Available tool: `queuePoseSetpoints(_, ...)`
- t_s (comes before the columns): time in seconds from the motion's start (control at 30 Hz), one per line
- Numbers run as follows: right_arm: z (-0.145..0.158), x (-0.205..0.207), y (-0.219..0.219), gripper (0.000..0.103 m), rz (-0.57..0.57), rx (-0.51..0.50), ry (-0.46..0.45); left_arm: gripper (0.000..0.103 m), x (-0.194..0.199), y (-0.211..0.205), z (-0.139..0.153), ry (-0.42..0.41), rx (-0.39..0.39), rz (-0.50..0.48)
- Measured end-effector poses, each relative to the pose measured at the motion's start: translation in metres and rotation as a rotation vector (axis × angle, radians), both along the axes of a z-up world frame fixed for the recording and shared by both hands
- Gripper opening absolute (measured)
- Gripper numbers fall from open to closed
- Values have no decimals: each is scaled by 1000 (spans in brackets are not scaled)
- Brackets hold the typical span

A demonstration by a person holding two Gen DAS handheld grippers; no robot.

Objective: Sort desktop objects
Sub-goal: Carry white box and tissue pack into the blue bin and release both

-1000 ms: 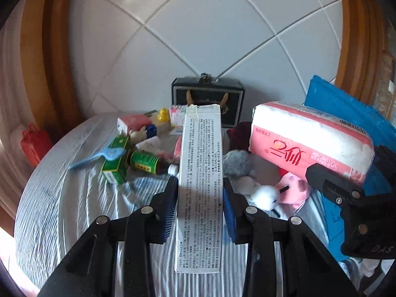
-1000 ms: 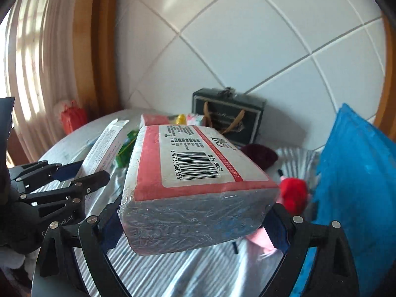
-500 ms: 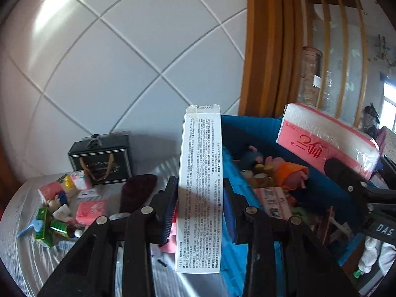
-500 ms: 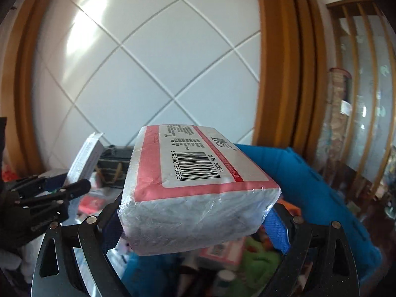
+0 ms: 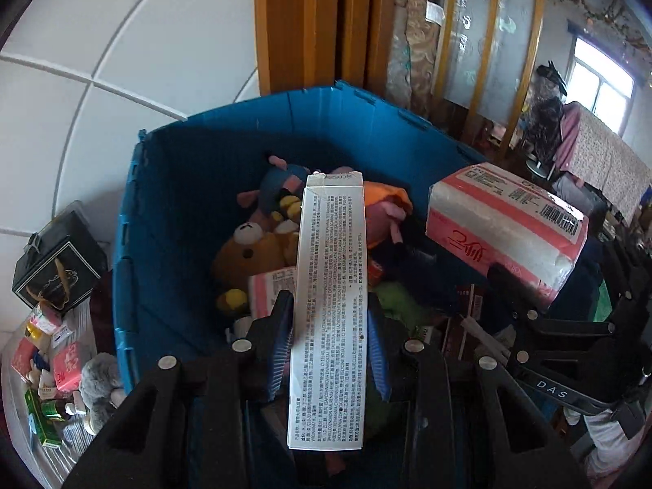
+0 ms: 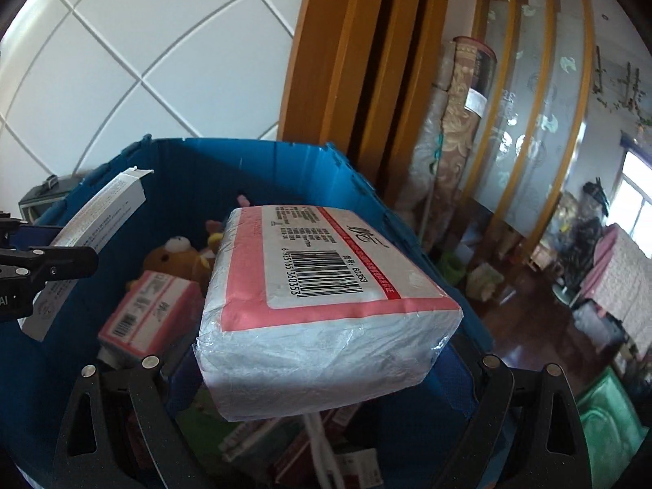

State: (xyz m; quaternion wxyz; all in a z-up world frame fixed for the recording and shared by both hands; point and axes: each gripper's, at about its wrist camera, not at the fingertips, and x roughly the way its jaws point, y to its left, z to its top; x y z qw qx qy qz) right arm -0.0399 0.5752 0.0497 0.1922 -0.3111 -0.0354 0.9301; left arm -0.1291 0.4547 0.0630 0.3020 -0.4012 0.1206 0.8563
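My left gripper [image 5: 328,334] is shut on a tall white printed carton [image 5: 330,285] and holds it above the open blue bin [image 5: 163,203]. My right gripper [image 6: 322,366] is shut on a pink-and-white tissue pack [image 6: 326,297], also above the blue bin [image 6: 261,171]. The tissue pack [image 5: 505,228] shows right of the carton in the left wrist view. The carton [image 6: 93,228] shows at the left of the right wrist view. The bin holds plush toys [image 5: 252,252], another pink tissue pack [image 6: 150,309] and boxes.
Small items [image 5: 53,366] and a black gift box [image 5: 57,269] lie on the table left of the bin. A tiled wall [image 5: 122,40] and a wooden door frame [image 6: 338,61] stand behind it. A room with furniture opens to the right.
Both grippers have swung right from the table to over the blue bin, each still holding its item. The bin's inside now fills both views.
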Motion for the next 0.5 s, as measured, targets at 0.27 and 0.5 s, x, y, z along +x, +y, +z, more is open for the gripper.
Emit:
queuePoseSetpoints(0.27,-7,4,20,95,-43,17,-44,34,5,37,-18,-54,-71,-42)
queuePoseSetpoints(0.5,-11,2,26,96,-40,12,-57,37,8,35,-23,-72,-96,-29)
